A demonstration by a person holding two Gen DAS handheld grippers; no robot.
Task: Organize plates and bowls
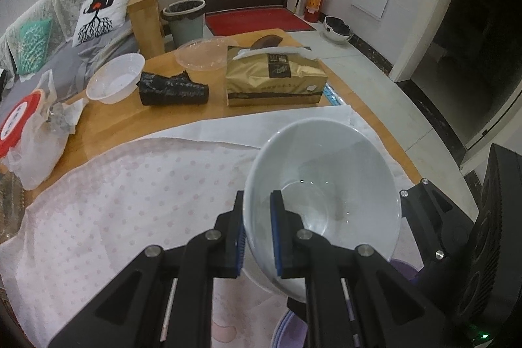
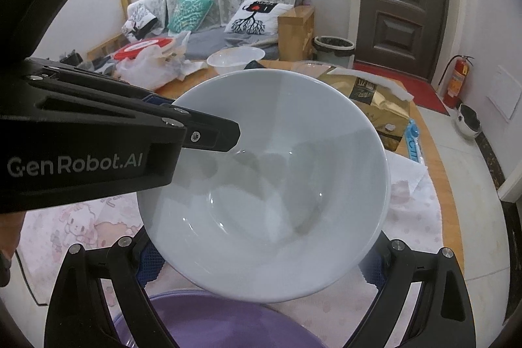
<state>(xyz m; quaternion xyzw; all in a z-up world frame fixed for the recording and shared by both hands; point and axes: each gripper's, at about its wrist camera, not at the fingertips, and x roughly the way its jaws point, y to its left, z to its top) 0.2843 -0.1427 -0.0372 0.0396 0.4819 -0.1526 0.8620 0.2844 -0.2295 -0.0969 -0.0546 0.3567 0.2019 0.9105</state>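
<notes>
White bowl (image 1: 321, 204) is clamped at its rim by left gripper (image 1: 259, 237), above purple plate (image 2: 208, 322); right gripper (image 2: 261, 263), spread wide, flanks it below.

Only clear text: "GenRobot.AI", white lettering on the black body of the left claw (image 2: 208, 137), seen in the right wrist view. Gold tissue pack (image 1: 275, 77) carries a dark label with print too small to read. Fire extinguisher (image 1: 314, 0) label and red lid (image 1: 18, 123) print illegible.
</notes>
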